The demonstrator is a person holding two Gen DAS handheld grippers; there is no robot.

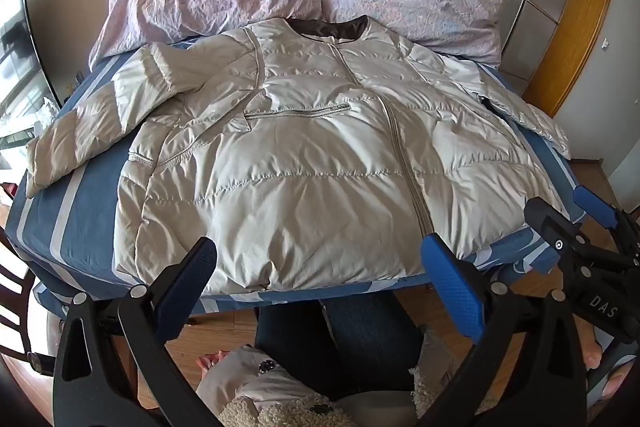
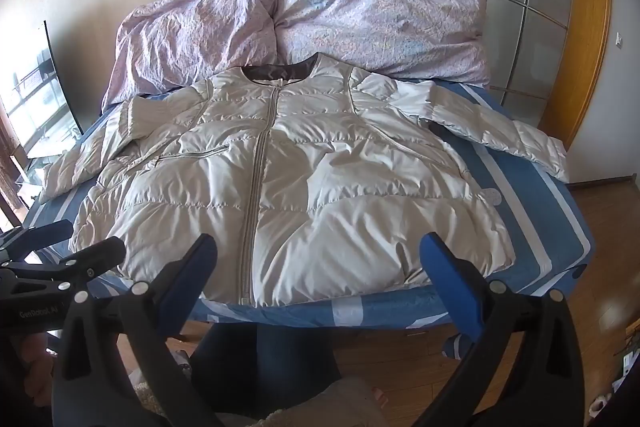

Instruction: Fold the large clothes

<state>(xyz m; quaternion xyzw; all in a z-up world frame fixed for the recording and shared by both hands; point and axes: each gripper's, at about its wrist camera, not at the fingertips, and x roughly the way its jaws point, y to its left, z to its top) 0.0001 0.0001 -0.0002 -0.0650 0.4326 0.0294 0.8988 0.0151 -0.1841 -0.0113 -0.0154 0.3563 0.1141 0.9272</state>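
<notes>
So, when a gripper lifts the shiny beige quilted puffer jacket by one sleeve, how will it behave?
The shiny beige quilted puffer jacket is probably floppy: its sleeves lie limp on the blue striped bedsheet. The glossy fabric may slip between pads. Its puffy panels suggest it is light for its size, so it should lift easily.

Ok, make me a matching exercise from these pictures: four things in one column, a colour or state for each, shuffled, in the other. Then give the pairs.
Things:
1. puffer jacket
2. duvet
3. bed sheet
4. right gripper

Descriptions:
A. blue with pale stripes
B. pink, bunched up at the far end of the bed
C. open, nothing between its fingers
D. silvery beige, zipped shut, spread flat with sleeves out

Pairs: 1-D, 2-B, 3-A, 4-C
</notes>
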